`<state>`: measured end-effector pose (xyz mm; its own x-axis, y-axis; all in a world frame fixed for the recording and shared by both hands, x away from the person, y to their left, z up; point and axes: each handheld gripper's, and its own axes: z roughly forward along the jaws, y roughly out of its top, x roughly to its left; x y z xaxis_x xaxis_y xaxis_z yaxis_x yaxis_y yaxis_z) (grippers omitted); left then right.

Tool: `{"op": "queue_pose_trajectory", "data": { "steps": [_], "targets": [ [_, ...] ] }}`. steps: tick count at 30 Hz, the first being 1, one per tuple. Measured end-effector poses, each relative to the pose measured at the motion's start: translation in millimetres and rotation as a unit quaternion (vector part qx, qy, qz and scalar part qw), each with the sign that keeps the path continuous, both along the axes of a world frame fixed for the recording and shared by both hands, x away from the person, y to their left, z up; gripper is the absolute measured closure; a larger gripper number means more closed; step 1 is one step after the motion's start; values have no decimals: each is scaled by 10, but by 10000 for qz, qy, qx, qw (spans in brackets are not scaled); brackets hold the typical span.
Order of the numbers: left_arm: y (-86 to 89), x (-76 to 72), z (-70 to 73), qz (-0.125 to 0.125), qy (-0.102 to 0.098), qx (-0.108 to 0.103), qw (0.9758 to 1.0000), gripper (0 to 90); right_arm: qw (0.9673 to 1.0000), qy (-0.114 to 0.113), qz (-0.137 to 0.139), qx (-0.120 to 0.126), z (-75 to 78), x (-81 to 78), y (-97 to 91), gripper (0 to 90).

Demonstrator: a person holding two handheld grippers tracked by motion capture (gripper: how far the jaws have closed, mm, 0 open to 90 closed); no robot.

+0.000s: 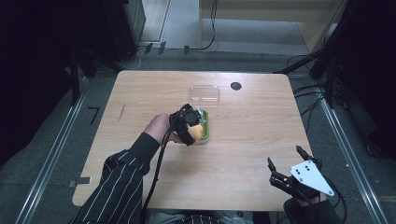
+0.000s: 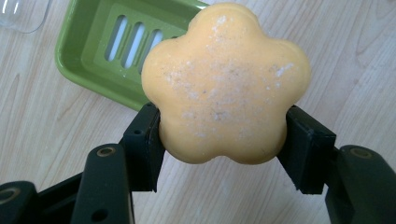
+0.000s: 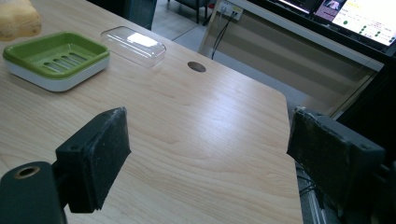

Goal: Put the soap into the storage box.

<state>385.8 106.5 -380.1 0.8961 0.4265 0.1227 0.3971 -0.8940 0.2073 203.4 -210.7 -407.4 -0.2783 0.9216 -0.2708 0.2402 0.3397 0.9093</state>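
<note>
The left gripper (image 2: 223, 140) is pinching a flower-shaped orange soap (image 2: 226, 84) between its two black jaws, one pad pressing on each side of the bar's lower lobes. In the left gripper view the soap is hanging above the wooden counter (image 2: 355, 70), just beside and partly over the near corner of a green soap dish (image 2: 88, 60) with slotted drain holes in its floor. In the high view the left hand (image 1: 159, 127) is reaching in from the lower left, a striped sleeve (image 1: 116, 182) trailing behind it, and the soap (image 1: 197, 132) is showing at the dish's near end, around the middle of the counter. A clear plastic lid (image 1: 204, 93) is lying flat beyond the dish, well apart from it, with a small dark round hole (image 1: 236, 86) in the counter just to its right. The right gripper (image 1: 286, 161) is sitting near the counter's front right corner, its jaws spread wide with nothing between them, far from the dish.
</note>
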Motion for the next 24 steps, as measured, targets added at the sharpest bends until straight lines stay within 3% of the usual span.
{"op": "queue_pose_trajectory", "data": {
  "steps": [10,24],
  "targets": [
    [2,94,0,-8,19,42,10000,394,10000,2,1,1,-1,0,0,134],
    [11,185,46,77,-73,-78,9999,395,10000,-6,5,-15,-1,2,1,133]
  ]
}}
